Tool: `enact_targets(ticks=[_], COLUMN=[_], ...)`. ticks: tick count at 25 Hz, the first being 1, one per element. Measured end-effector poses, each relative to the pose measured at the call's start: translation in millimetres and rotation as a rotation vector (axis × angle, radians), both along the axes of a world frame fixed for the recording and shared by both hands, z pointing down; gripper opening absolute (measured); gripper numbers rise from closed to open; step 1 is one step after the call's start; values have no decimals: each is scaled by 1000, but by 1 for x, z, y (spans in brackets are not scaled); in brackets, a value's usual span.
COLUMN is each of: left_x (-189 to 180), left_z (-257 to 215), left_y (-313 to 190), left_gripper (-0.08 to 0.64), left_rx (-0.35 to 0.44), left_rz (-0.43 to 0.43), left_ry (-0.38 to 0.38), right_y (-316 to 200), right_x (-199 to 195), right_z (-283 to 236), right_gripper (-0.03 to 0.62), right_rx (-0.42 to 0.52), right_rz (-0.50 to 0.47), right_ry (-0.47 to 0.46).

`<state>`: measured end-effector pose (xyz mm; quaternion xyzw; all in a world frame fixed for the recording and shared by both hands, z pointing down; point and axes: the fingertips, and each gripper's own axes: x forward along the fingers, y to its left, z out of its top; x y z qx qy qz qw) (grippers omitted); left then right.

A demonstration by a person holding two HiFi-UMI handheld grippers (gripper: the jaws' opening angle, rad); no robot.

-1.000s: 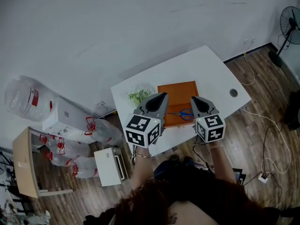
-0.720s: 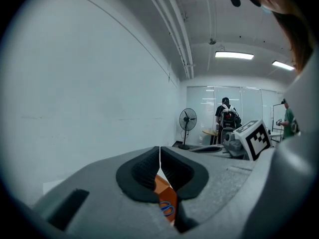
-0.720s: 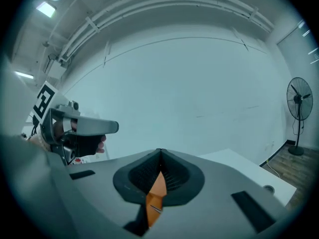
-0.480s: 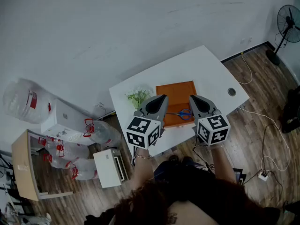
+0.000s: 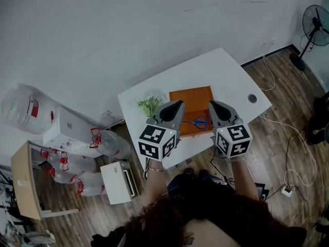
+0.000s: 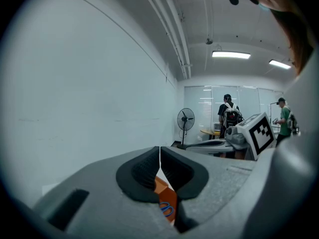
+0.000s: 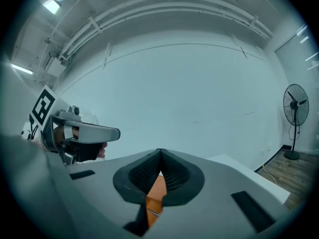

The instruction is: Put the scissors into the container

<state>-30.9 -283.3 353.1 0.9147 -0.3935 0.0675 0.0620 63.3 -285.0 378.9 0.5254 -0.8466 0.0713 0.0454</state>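
Note:
Blue-handled scissors [image 5: 199, 122] lie in the near part of the orange container [image 5: 190, 101] on the white table [image 5: 226, 76]. My left gripper [image 5: 178, 105] hovers above the container's left side, shut, with nothing between its jaws. Over the right side my right gripper [image 5: 212, 105] hangs shut and empty too. In the left gripper view the closed fingertips [image 6: 159, 149] meet, and below them a strip of the orange container [image 6: 160, 187] and the scissors' handle [image 6: 168, 211] show. The right gripper view shows its closed jaws [image 7: 159, 152] and the orange container [image 7: 155, 193] underneath.
A small green plant [image 5: 149, 105] stands at the table's left, close to my left gripper. A cable hole [image 5: 252, 98] sits near the right edge. A fan [image 5: 314, 20] stands far right, water bottles [image 5: 77, 161] and a white box [image 5: 118, 181] on the floor at left, cables [image 5: 295, 153] at right.
My right gripper has risen a little above the container, still shut. The left gripper has kept its place. The scissors have stayed where they were in the container.

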Motion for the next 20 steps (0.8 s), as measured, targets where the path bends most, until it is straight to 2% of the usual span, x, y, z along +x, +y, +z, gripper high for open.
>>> enact_targets(ticks=[16,20], left_x=[3,4], left_z=[1,2], left_y=[2,-1], left_gripper=[21,20], left_rx=[-4,-8], left_rz=[9,9], left_ry=[5,3], right_y=[-1,-4], right_x=[4,5], right_z=[-4,-3], right_gripper=[-3,-3], right_rx=[65,81], right_rz=[2,4], right_ry=[42,84])
